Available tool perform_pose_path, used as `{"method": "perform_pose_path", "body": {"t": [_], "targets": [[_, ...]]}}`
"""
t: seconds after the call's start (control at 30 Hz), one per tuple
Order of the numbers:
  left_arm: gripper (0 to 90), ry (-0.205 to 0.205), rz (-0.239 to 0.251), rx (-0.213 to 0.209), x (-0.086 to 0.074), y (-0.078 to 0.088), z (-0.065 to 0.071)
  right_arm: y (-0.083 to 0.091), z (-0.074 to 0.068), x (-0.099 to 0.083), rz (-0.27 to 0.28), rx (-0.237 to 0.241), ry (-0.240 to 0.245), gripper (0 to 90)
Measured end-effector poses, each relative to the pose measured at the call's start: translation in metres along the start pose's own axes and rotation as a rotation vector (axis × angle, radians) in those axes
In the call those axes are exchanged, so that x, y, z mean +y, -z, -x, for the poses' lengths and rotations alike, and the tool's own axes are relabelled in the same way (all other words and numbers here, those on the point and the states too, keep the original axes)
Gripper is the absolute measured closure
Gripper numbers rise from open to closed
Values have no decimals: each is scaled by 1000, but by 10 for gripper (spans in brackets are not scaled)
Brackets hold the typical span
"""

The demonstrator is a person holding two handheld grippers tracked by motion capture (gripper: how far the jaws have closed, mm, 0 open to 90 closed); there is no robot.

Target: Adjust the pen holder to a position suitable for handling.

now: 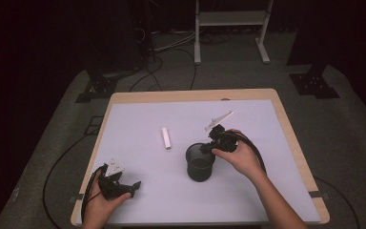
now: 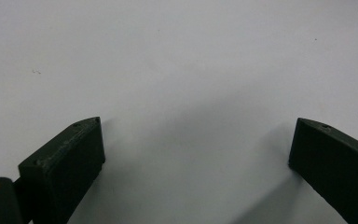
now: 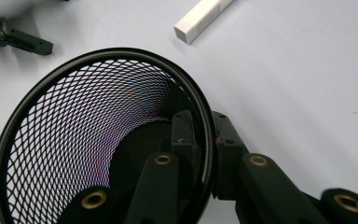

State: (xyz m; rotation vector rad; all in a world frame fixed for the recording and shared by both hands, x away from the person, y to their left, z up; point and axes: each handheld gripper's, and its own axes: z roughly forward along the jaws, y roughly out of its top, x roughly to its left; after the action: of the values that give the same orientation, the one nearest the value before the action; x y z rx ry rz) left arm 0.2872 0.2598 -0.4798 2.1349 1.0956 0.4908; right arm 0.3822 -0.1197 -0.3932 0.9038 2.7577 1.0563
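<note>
A black mesh cup (image 1: 199, 163) stands upright near the middle of the white table mat. My right gripper (image 1: 208, 147) is shut on the cup's rim (image 3: 206, 140), one jaw inside the wall and one outside, on the cup's right side. The mesh interior (image 3: 88, 140) looks empty. A white rectangular stick (image 1: 166, 138) lies flat on the mat to the left of the cup; its end (image 3: 200, 18) is seen beyond the cup in the right gripper view. My left gripper (image 1: 136, 185) rests at the front left of the table, open, with bare mat between its jaws (image 2: 196, 149).
The white mat (image 1: 143, 119) covers a wooden table (image 1: 288, 129). Cables run over the grey floor on the left and behind. A white frame (image 1: 231, 19) stands beyond the table's far edge.
</note>
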Motion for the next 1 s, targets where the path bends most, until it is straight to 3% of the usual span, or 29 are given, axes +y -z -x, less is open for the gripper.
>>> {"method": "perform_pose_path", "body": {"t": [0.37,0.83,1.0], "targets": [[25,-1,-1,0,0,0,0,-12,-12,0,-15,34,27,808],[25,-1,-3,-1,0,0,0,-16,-15,0,-18,33,35,809],[24,1,0,0,0,0,0,-11,-14,-1,11,40,33,725]]}}
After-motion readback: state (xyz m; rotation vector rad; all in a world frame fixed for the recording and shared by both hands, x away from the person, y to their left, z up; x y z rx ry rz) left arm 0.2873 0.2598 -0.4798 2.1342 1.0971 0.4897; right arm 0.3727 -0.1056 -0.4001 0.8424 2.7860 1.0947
